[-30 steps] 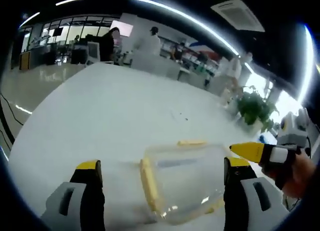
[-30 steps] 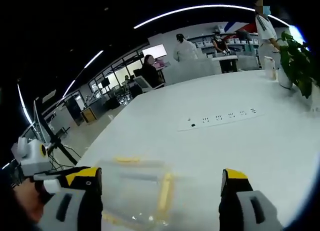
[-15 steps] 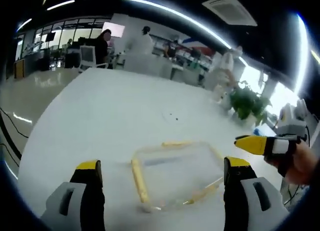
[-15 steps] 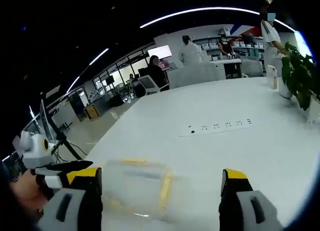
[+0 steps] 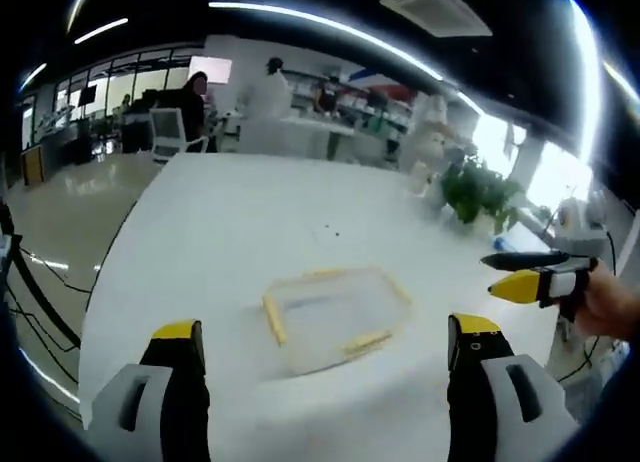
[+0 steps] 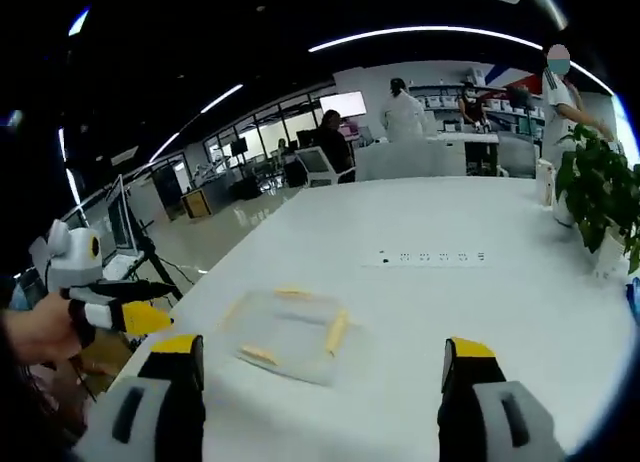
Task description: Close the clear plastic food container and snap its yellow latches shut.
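Observation:
A clear plastic food container (image 5: 335, 314) with yellow latches lies flat on the white table (image 5: 220, 232), lid on it. In the right gripper view the same container (image 6: 290, 332) sits left of centre. My left gripper (image 5: 325, 344) is open and held back above the table, short of the container. My right gripper (image 6: 325, 357) is open too, also back from the container. The right gripper's yellow fingertips (image 5: 520, 285) enter the left gripper view from the right, held by a hand. The left gripper's fingertips (image 6: 140, 319) show at the left of the right gripper view.
A power strip (image 6: 432, 256) lies in the table beyond the container. A potted plant (image 6: 600, 207) stands at the table's right edge, seen as a plant (image 5: 478, 194) in the left gripper view. People stand at desks (image 5: 270, 92) far behind.
Both grippers have pulled back and up from the container, which now looks smaller and farther. Both stay open; the container has not moved.

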